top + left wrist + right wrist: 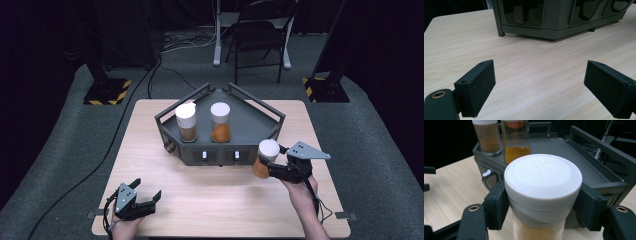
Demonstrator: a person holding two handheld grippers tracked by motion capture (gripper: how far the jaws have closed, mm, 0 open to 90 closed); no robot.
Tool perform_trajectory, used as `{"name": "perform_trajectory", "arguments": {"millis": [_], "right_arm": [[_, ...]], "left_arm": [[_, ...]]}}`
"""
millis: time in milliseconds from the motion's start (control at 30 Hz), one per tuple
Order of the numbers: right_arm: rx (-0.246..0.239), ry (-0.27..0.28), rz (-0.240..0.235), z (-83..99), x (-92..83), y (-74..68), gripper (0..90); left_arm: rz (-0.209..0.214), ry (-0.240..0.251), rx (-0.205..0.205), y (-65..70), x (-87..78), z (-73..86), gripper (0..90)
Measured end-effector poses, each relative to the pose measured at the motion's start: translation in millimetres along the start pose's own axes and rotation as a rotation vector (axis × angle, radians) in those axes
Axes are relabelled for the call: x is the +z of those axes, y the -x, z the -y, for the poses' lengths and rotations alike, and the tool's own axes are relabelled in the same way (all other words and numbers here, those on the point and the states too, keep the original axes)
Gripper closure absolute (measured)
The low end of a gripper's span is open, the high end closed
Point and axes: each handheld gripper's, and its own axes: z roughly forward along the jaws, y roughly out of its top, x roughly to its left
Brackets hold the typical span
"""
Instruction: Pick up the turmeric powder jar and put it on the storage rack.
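My right gripper (268,167) is shut on a white-capped spice jar (266,157) with orange powder, held upright just off the front right corner of the grey rack (250,125). In the right gripper view the jar's white cap (543,177) sits between both black pads (497,205). Two more white-capped jars stand on the rack: a brown-filled jar (186,121) and an orange-filled jar (220,122). My left gripper (147,191) rests open near the table's front left corner, nothing between its pads (477,86).
The rack (554,22) has low rails around its shelf and small drawers in its front. A light wooden table (150,145) bears everything. Beyond the table stand a chair (257,37) and black stand bases with cables on the grey floor.
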Motion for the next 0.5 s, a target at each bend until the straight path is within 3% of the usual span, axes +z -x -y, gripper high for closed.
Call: {"name": "perform_trajectory", "arguments": {"millis": [500], "right_arm": [[-0.004,0.030,0.020,-41.9,5.2,-2.5,33.2]], "left_arm": [[0.001,-0.005,-0.003,-0.7,0.5,-0.9,10.2]]}}
